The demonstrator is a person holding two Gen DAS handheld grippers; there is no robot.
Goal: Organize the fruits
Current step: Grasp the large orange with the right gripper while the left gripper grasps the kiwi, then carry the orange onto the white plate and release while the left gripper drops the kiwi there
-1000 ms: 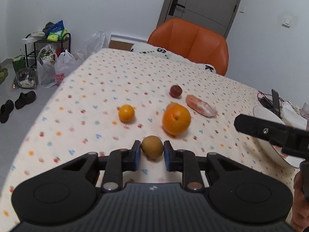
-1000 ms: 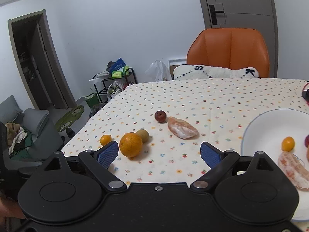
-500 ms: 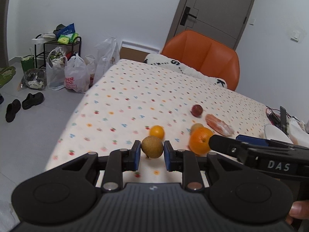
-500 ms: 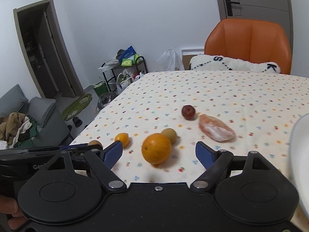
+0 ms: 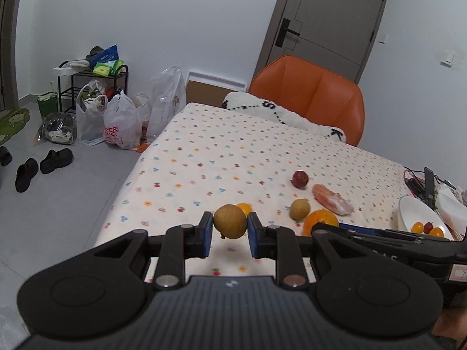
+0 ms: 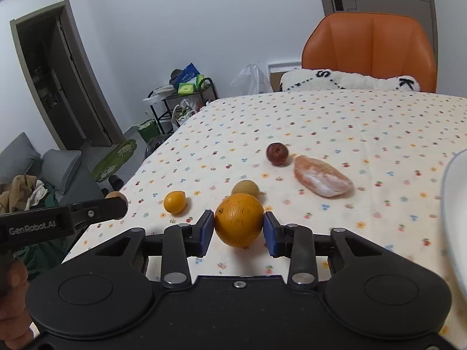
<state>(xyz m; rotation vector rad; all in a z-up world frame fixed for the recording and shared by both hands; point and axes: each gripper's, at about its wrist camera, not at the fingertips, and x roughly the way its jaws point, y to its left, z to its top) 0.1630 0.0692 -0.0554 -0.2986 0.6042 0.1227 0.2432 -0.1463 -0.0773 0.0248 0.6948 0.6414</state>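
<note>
- Orange (image 6: 238,219) skin is filling the gap of my right gripper (image 6: 238,229); pads nearly touching it, contact unclear, fruit resting just before the white plate (image 6: 455,204).
- I'm squeezing gently, centring first.
- My left gripper (image 5: 229,227) is pinching a brown fruit (image 5: 230,221), farther from that plate.

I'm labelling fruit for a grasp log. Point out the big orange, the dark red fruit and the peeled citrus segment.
big orange (image 6: 238,219), right wrist view, front of rind.
dark red fruit (image 6: 277,153), right wrist view, centre.
peeled citrus segment (image 6: 322,180), right wrist view, middle.
</note>
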